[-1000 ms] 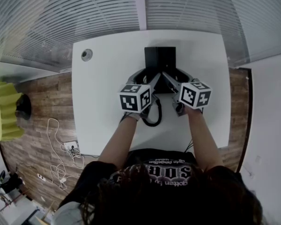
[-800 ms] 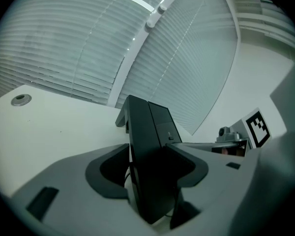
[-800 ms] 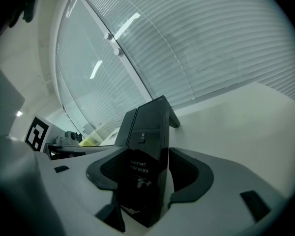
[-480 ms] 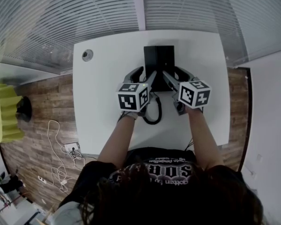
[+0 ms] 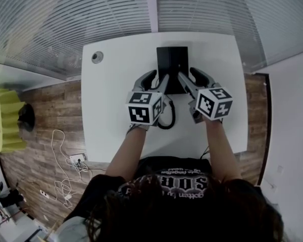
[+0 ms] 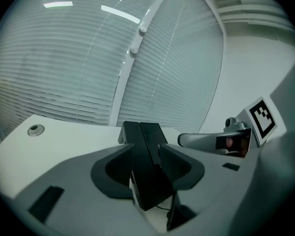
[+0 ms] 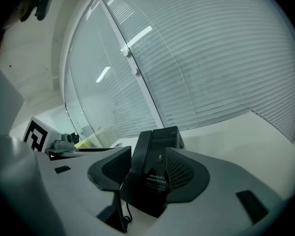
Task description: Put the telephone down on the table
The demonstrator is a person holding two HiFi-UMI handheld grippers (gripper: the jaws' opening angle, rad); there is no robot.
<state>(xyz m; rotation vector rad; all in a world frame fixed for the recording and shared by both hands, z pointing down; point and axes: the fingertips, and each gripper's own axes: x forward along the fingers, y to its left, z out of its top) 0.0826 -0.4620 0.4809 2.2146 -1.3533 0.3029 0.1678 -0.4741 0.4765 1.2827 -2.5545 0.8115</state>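
Black and boxy, the telephone [image 5: 172, 69] rests on the white table [image 5: 116, 95], at the middle of its far edge. Small pale print on its side, seen in the right gripper view, is too fine to read. The left gripper [image 5: 156, 79] and right gripper [image 5: 191, 77] each have it between closing jaws, not yet clamped. Its black cord [image 5: 166, 123] loops toward the table's near edge. A round grommet [image 5: 97, 57] sits at the table's far left corner.
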